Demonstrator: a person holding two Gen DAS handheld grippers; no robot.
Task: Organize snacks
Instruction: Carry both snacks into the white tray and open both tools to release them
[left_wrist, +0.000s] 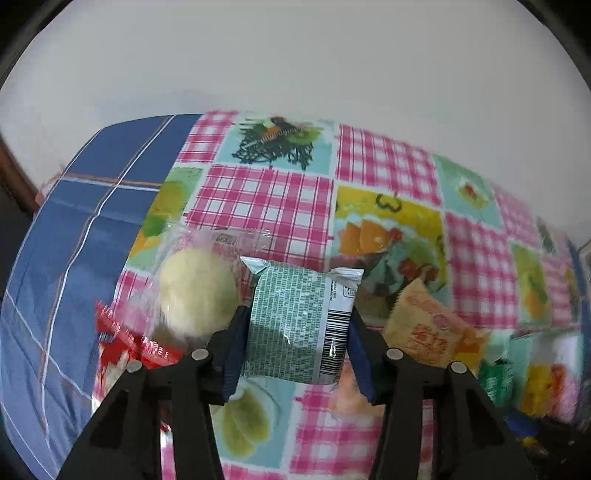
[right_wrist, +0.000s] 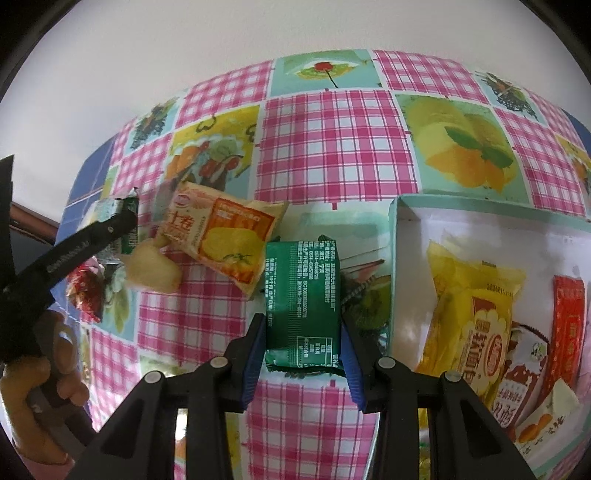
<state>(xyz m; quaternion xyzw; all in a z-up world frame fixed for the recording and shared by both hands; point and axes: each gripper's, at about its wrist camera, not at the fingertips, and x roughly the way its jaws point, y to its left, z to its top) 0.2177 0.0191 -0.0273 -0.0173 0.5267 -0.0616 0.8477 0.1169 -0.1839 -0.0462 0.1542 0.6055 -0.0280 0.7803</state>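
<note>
Claws on barcoded, green-labelled packets

I count two hand-held grippers, each clamping one snack: the left hand-held gripper a pale green printed packet with a barcode, the right hand-held gripper a dark green foil packet. One shallow white cardboard box carries at least five packets. One orange-and-yellow chip packet lies loose.
</note>
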